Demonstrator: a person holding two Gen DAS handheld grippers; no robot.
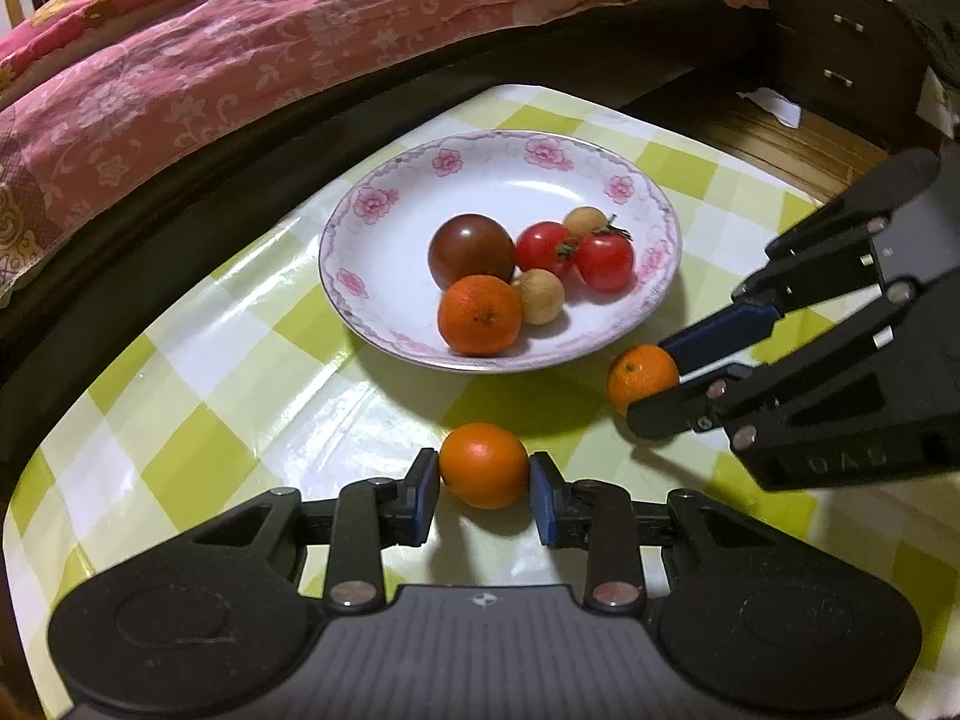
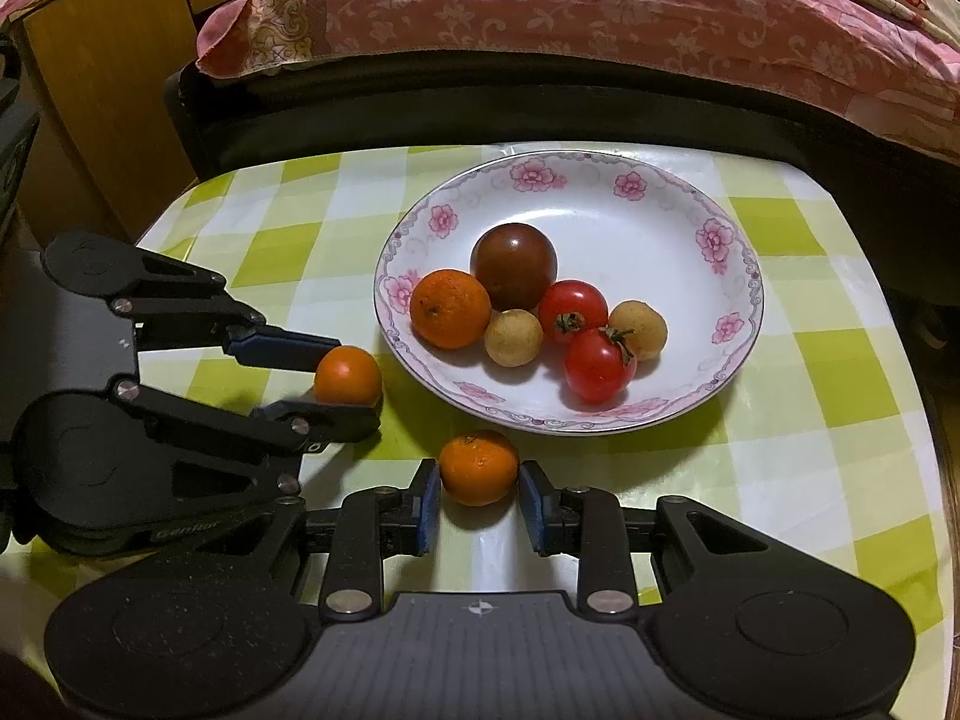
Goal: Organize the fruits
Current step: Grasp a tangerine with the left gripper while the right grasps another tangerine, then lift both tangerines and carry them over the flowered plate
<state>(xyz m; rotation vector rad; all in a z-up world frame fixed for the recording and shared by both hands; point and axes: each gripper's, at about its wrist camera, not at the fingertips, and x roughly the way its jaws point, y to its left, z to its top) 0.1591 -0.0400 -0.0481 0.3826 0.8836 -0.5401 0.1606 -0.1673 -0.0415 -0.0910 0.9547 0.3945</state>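
At bottom centre of each wrist view, blue pads clamp a small orange: the left gripper [image 1: 485,483] grips a smooth orange [image 1: 483,465], the right gripper [image 2: 479,489] a dimpled orange [image 2: 478,467]. Both sit on the checked tablecloth [image 2: 810,420] below the flowered plate [image 2: 606,180] of fruit. Only the left view shows drawers [image 1: 840,54], upper right; only the right view a wooden cabinet [image 2: 102,90], upper left.

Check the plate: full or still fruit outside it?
Fruit still outside. Plate holds six pieces; two oranges sit on the tablecloth, one in the left gripper, one in the right gripper.
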